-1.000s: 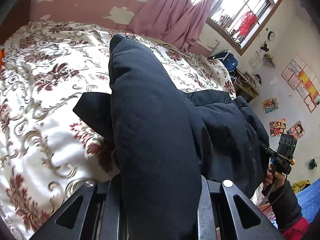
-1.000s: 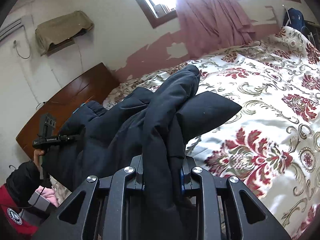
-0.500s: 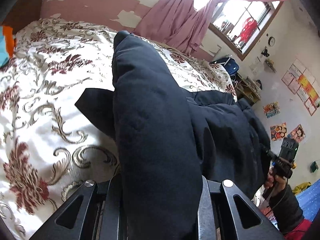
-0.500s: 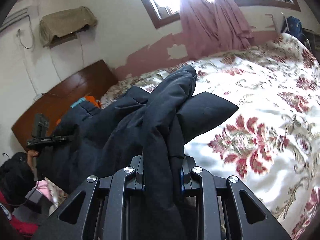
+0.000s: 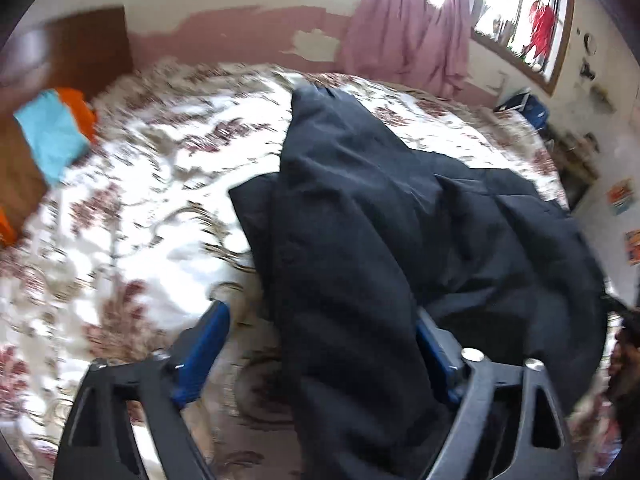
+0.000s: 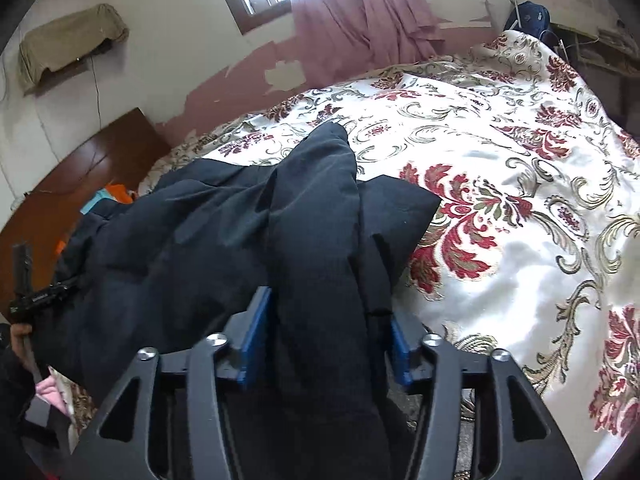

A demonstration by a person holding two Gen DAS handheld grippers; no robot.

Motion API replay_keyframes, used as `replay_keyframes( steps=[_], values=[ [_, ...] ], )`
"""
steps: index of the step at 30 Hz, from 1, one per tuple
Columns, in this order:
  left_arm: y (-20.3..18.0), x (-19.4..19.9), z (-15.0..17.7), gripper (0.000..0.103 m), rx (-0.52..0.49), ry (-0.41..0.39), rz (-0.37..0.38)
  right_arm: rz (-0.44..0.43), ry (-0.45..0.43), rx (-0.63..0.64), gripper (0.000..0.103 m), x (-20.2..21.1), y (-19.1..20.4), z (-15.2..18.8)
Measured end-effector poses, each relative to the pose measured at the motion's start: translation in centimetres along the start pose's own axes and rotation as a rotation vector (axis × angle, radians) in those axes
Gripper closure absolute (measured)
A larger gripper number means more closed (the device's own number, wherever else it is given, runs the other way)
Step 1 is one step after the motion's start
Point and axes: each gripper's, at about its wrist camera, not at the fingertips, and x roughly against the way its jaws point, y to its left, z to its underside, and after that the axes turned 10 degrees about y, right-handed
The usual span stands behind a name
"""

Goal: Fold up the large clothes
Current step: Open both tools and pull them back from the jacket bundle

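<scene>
Coat (image 5: 360, 240) fills the left wrist view. It is big, dark & puffy, and lies on the flowery bed (image 5: 140, 200), w/ one thick part running up the middle. The left gripper (image 5: 320, 344) is spread wide. Its blue pads (image 5: 204, 344) stand apart; the left one touches no cloth. Coat only hangs loose betw. them. This view is blurry, so small things are hard to tell. A blue and orange cloth pile (image 5: 56, 136) sits by the brown headboard.

Right wrist view is sharp. The right gripper (image 6: 324, 344) is spread too, less wide. A thick fold of coat runs betw. its blue pads (image 6: 256, 344); I can't tell if they touch it, but they don't pinch it. Rest of the coat lies heaped to the left on the bed.

What could go wrong, I think: puffy cloth springs back, so the fold may pop open. Also, cloth draped over the fingers may drag along if they pull away, and mess up the fold.
</scene>
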Motion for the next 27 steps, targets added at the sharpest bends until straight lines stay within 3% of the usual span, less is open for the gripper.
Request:
replay_keyframes(
  steps=[7,13,27],
  values=[
    [-0.3,1.2,1.2,0.007,-0.007,-0.083,-0.098,0.126,-0.046,0.035,0.013,1.3,1.5,0.9],
    [-1.3,3.0,2.5,0.005,-0.031,-0.162,-0.203,0.148,-0.105,0.068,0.008,3.2,3.5,1.8],
    [-3.0,7.2,5.8,0.004,-0.018,-0.288,-0.311,0.135,-0.204,0.119,0.006,6.1,6.7,3.5]
  ],
)
